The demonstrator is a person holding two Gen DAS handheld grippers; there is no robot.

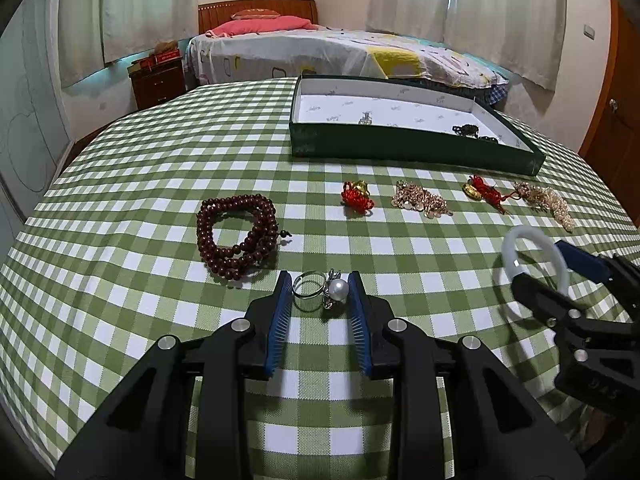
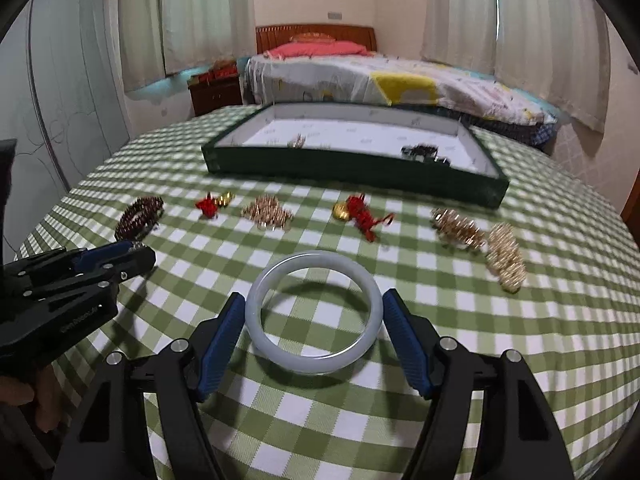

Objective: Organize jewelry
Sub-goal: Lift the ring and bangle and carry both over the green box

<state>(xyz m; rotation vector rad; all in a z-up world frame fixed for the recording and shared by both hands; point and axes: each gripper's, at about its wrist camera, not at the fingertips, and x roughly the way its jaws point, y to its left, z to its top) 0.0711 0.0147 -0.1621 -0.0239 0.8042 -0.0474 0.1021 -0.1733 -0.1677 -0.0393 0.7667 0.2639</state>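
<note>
Left wrist view: the left gripper (image 1: 320,284) points down at a table under a green and white checked cloth (image 1: 120,300). A silver ring with a white pearl (image 1: 320,289) sits between its blue-padded fingers (image 1: 280,312). The pearl side rests against the right pad and the band lies close to the left one, so the narrow jaws appear to pinch the ring, though firm contact on the left cannot be confirmed. At 10 o'clock from the ring, just beside it, lies a coiled string of dark brown beads (image 1: 236,236). At 12 to 2 o'clock, farther off, a row holds a red knot charm (image 1: 356,196), a gold chain heap (image 1: 422,200), a second red charm with a gold piece (image 1: 484,192) and a pale gold heap (image 1: 546,204). Beyond them stands a dark green tray (image 1: 400,148) with a white lining. At 3 o'clock the right gripper (image 1: 536,268) surrounds a pale bangle.

Right wrist view: the right gripper (image 2: 314,312) has its jaws spread wide. The translucent white bangle (image 2: 314,312) lies flat on the cloth between the fingers (image 2: 224,336), with small gaps at both pads, so it is not clamped. The left gripper (image 2: 132,246) enters at 9 o'clock. Tiny lettering on its black body is too small to read. The tray (image 2: 352,168) lies at 12 o'clock.
</note>
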